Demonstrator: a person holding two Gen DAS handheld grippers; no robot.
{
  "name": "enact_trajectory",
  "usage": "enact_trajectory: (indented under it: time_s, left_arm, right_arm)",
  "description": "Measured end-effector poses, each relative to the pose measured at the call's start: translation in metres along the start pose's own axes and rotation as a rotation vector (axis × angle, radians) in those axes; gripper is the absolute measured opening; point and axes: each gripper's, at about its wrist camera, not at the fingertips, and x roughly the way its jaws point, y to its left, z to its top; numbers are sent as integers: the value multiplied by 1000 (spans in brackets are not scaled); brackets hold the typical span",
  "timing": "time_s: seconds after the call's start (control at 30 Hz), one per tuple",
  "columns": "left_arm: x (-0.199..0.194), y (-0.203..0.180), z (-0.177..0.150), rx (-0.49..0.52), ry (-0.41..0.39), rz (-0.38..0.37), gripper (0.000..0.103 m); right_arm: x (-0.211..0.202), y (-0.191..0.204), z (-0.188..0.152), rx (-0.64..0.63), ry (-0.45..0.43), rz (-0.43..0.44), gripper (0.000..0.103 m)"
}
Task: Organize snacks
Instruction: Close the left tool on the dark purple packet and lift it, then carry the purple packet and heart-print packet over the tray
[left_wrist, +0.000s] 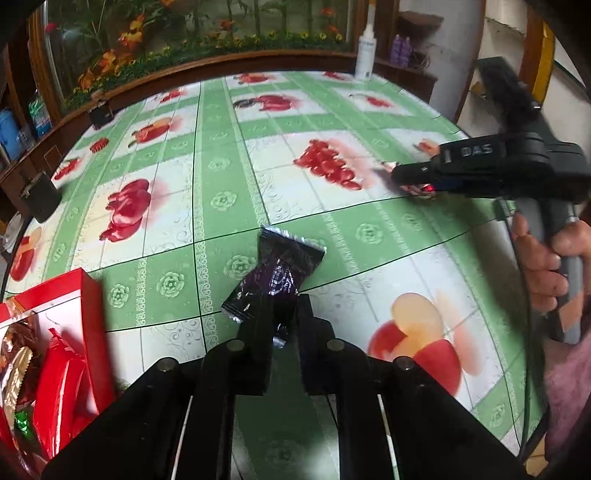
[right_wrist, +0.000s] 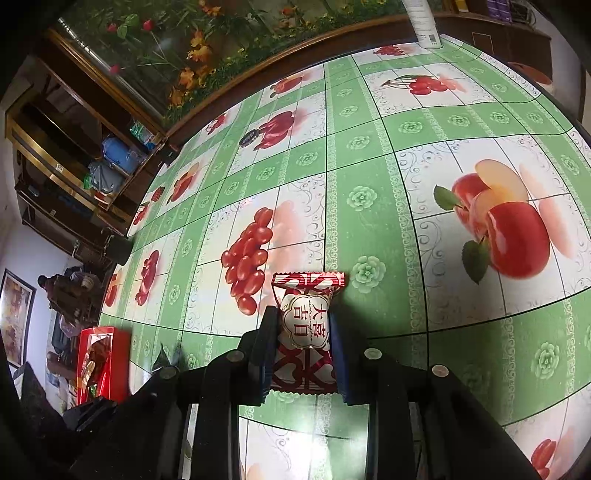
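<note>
Left wrist view: left gripper (left_wrist: 282, 314) fingers pinch a dark purple snack packet (left_wrist: 275, 275) (red box (left_wrist: 88, 295) near left). Right wrist view: right gripper (right_wrist: 303, 332) fingers clamp a red-and-white candy (right_wrist: 304, 325).

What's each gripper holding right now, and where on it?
Left gripper: dark purple snack packet, pinched at its near end. Right gripper: red-and-white candy packet, clamped across its middle.

The left gripper (left_wrist: 282, 314) pinches a dark snack packet (left_wrist: 275, 275) above the fruit-print tablecloth (left_wrist: 229, 177). A red box (left_wrist: 83, 295) of sweets sits at its left.
</note>
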Motion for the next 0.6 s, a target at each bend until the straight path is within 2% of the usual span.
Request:
enact_trajectory:
  time_s: [0.2,0.27,0.3,0.33,0.43,0.6]
  left_arm:
    - [0,3,7,-23,-11,15,17]
    - [-5,0,9,2,-26,34,31]
    - [-7,-2,11,17,-30,51,49]
    - [-10,-3,12,28,-43,65,60]
    - [-13,-5,19,61,-58,65,63]
    - [8,-7,32,139,8,76,66]
  right_arm:
    - [0,-2,1,-1,6,12,28]
    - [0,-2,1,-1,10,14,28]
    - [0,-2,1,-1,11,12,28]
    - [0,-2,1,0,12,11,28]
    - [0,-1,1,-4,14,4,28]
    - [1,-1,2,-1,16,5,28]
